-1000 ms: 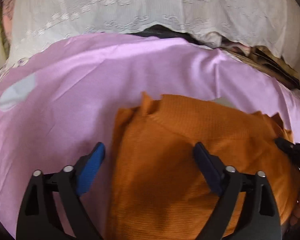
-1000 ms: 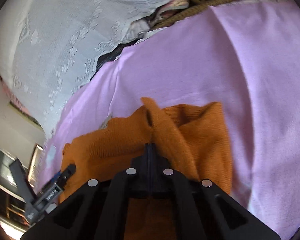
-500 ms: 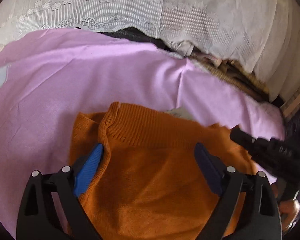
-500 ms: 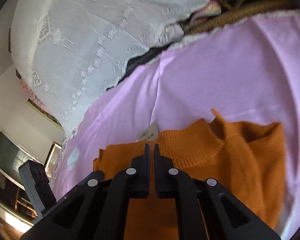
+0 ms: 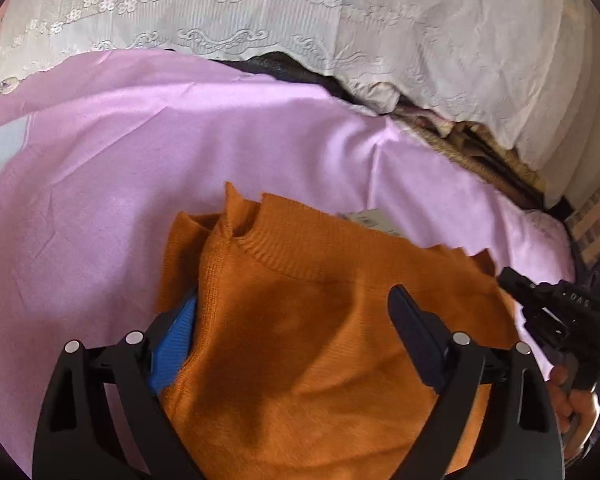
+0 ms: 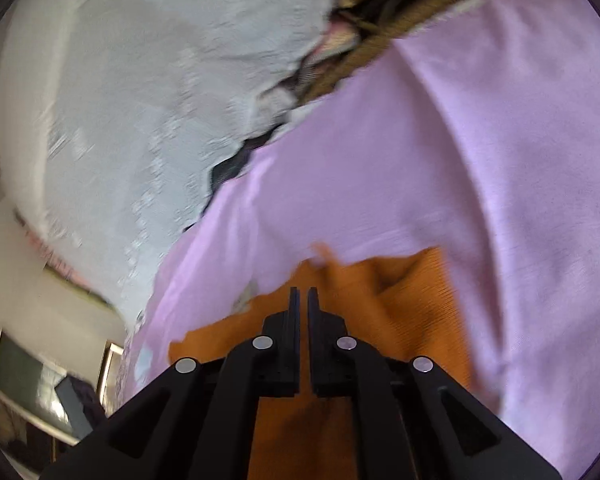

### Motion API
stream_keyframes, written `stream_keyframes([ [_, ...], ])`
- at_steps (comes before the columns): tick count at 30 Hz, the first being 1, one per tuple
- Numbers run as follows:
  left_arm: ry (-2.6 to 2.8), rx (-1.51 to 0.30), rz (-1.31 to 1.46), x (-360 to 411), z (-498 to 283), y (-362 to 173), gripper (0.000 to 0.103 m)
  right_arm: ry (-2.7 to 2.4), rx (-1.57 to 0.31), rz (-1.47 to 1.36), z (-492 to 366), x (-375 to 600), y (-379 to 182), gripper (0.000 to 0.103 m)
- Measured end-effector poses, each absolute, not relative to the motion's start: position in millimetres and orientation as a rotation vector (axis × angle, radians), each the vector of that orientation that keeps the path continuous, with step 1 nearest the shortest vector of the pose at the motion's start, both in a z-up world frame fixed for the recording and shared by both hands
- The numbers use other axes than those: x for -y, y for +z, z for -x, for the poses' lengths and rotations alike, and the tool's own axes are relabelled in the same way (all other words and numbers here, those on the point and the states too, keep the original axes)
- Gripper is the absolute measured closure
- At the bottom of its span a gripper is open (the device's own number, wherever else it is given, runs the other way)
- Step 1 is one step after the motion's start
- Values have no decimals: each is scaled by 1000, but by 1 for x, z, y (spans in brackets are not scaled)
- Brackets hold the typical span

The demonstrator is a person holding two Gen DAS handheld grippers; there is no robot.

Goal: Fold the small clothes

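Left wrist view: The left tongs (image 5: 294,320) are spread wide over the orange knitted sweater (image 5: 320,340). The pads do not press the fabric. The blue pad (image 5: 174,344) on the left finger is partly hidden behind a raised fold at the sweater's left edge. The dark pad on the other finger lies over the sweater body. The sweater lies on the lilac sheet (image 5: 140,160), toward the near edge of the sheet. The ribbed collar points toward the far edge. A paper tag (image 5: 370,219) shows just beyond the collar. A white lace cloth (image 5: 260,4) covers the area past the far edge of the sheet. A woven brown object (image 5: 480,152) sits at the far right corner; what it is cannot be told. The right tongs (image 5: 540,300) appear at the right edge of the sweater, held by a hand (image 5: 572,404).

Right wrist view: This picture is motion-blurred. The right tongs (image 6: 300,308) are pressed almost together; a narrow slit remains between the fingers. Whether any fabric sits in the slit cannot be told. The orange knitted sweater (image 6: 400,300) lies under and ahead of the fingers, on the lilac sheet (image 6: 480,140). The white lace cloth (image 6: 140,100) fills the upper left.
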State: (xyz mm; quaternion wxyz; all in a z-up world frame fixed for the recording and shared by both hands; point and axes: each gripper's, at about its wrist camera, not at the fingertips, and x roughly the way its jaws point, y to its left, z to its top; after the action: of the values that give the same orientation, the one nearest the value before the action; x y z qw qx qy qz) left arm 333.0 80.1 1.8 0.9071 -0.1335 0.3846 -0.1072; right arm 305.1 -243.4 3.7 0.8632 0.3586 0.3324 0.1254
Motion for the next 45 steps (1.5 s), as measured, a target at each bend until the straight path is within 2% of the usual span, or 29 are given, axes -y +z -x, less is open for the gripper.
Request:
stream_keyframes([
  [8,-265,-804,35,-34,-314,-3,14,436,-803,-572,-289,166,0,98],
  [11,-178,-804,-92,-24,-312,-13,11,395,-833,-531,-286,172,-14,103],
  [15,-65,-782,-42,-50,-310,-8,10,326,-796,-586,-275,204,-16,103],
  [18,34,-818,121,-103,-318,-10,10,332,-790,-661,-269,226,-24,103],
  [20,55,-838,261,-137,-321,-13,18,319,-781,-681,-269,230,-24,103],
  [22,31,-832,316,-148,-316,-8,20,284,-763,-653,-264,231,-20,103],
  [25,-2,-790,285,-136,-305,3,20,268,-727,-605,-256,225,-8,97],
  [31,-256,-754,293,-97,-286,20,20,366,-706,-609,-247,214,4,97],
  [39,-301,-821,153,-55,-272,0,20,446,-764,-594,-232,189,-1,97],
  [43,-238,-837,30,-46,-264,-11,19,434,-817,-497,-225,172,-10,87],
  [45,-217,-834,-12,-44,-259,-13,19,426,-843,-492,-224,174,-20,92],
])
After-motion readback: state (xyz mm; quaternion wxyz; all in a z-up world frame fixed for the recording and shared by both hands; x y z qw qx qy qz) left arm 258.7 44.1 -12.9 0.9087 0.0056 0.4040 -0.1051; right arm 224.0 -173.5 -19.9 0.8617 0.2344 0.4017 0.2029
